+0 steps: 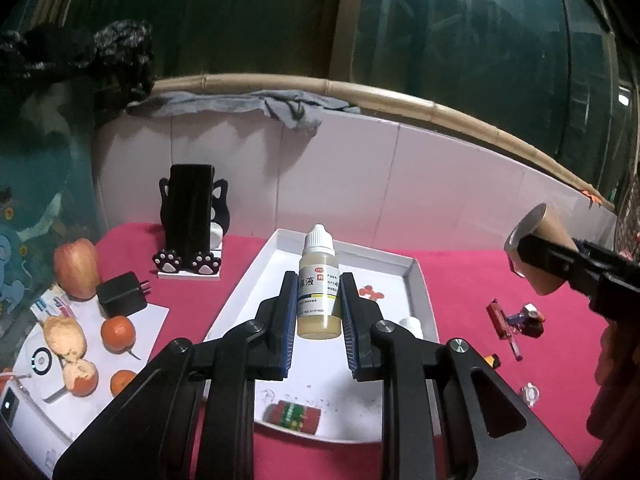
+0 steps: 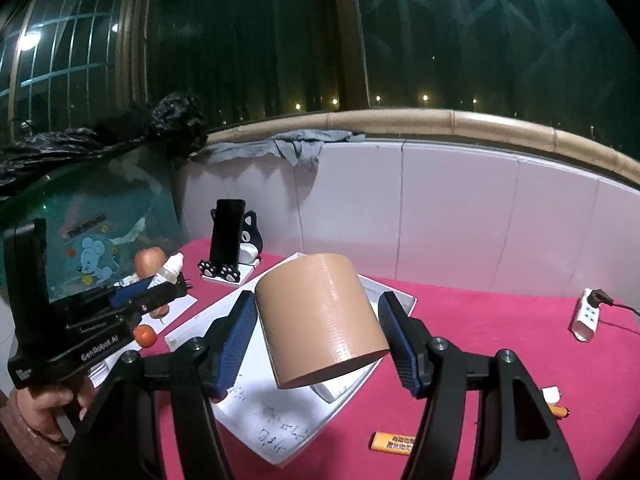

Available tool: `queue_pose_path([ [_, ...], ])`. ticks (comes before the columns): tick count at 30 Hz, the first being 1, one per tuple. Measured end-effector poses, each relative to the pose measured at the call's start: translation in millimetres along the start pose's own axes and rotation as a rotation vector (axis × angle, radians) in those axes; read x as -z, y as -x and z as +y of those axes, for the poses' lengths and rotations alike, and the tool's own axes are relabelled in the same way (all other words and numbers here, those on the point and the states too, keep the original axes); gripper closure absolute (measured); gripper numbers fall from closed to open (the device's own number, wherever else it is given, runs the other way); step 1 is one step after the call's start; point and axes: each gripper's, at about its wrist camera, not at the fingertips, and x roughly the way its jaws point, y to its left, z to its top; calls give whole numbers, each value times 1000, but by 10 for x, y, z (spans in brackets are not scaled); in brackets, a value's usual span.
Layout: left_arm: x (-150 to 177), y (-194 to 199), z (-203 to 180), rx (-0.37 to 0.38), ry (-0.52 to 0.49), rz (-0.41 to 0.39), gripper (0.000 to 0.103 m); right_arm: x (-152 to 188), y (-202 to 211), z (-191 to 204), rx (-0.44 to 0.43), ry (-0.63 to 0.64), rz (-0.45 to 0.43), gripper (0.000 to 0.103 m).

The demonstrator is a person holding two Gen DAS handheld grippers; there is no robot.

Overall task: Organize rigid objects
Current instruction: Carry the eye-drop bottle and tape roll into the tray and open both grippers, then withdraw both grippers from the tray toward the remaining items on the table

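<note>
My left gripper (image 1: pixel 319 296) is shut on a small dropper bottle (image 1: pixel 319 288) with a white cap and yellowish liquid, held upright above the white tray (image 1: pixel 416 280). The tray holds a red and green packet (image 1: pixel 293 416), small orange bits (image 1: pixel 371 292) and a white cap (image 1: pixel 412 324). My right gripper (image 2: pixel 318 312) is shut on a brown tape roll (image 2: pixel 320 316), held above the tray (image 2: pixel 396 296). The roll also shows in the left wrist view (image 1: pixel 538 252), and the bottle in the right wrist view (image 2: pixel 170 268).
On the red tablecloth: a phone in a black cat stand (image 1: pixel 190 216), an apple (image 1: pixel 76 268), a black charger (image 1: pixel 120 294), oranges (image 1: pixel 117 334), small toys (image 1: pixel 516 320), an orange lighter (image 2: pixel 394 442), a white power strip (image 2: pixel 586 314). A white wall (image 1: pixel 400 184) stands behind.
</note>
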Motion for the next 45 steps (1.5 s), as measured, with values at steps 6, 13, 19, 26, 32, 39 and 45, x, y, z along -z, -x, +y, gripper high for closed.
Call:
queue_pose_path([
  [6, -121, -367, 55, 11, 22, 60, 83, -18, -329, 23, 6, -20, 58, 40],
  [13, -101, -956, 73, -5, 29, 172, 83, 116, -895, 113, 26, -5, 173, 40],
  [19, 3, -1293, 127, -37, 40, 242, 83, 336, -1343, 201, 53, 43, 266, 40],
  [26, 19, -1434, 169, -57, 37, 258, 83, 446, -1588, 217, 73, 61, 306, 40],
  [32, 30, -1523, 156, -76, 38, 270, 83, 467, -1674, 228, 96, 76, 309, 39],
  [39, -4, -1357, 150, -109, 50, 201, 6, 431, -1531, 240, 126, 105, 236, 16],
  [45, -55, -1047, 205, -161, 98, 123, 4, 409, -1266, 211, 144, 92, 160, 0],
])
